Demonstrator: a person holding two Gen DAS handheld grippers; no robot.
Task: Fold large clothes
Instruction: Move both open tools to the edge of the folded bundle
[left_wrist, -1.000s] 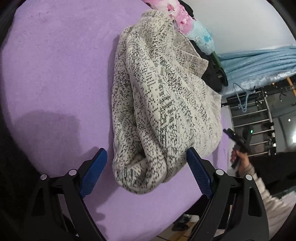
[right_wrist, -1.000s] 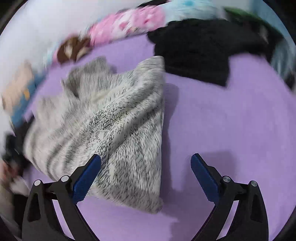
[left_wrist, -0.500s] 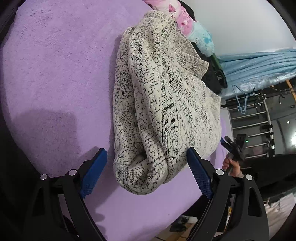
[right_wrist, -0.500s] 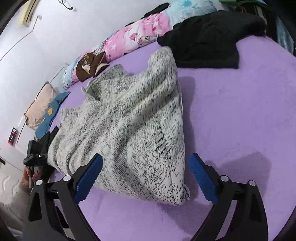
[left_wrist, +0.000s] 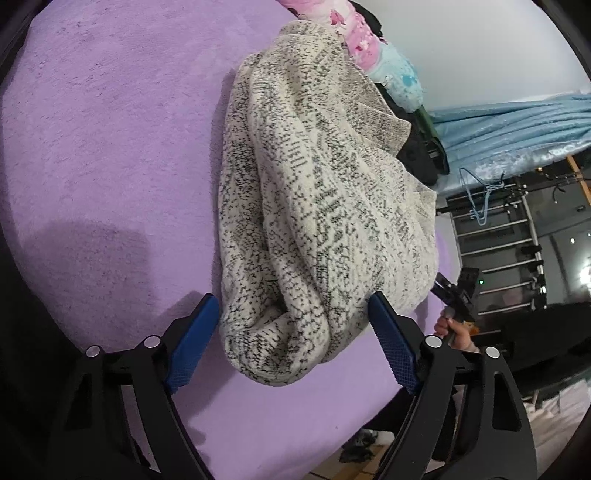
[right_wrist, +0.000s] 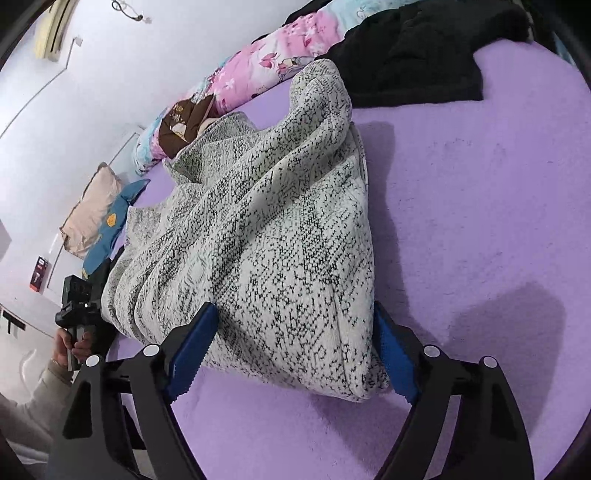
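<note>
Left gripper (left_wrist: 291, 341): my blue fingers (left_wrist: 192, 339) stand apart, having just narrowed a little, astride the near rolled end of the knit sweater (left_wrist: 317, 206); whether the pads press it I cannot tell.
Right gripper (right_wrist: 295, 349): fingers (right_wrist: 194, 347) apart and just closing in, with the sweater's (right_wrist: 258, 236) other near corner between them.
Sweater: cream-and-black speckled knit, lying folded in a heap on the purple bed cover (right_wrist: 480, 206).
Behind it: a black garment (right_wrist: 413, 62) and a pink floral quilt (right_wrist: 280, 62) along the wall.
Far left: a beige pillow (right_wrist: 92, 210) beside a blue cushion (right_wrist: 110, 229).
</note>
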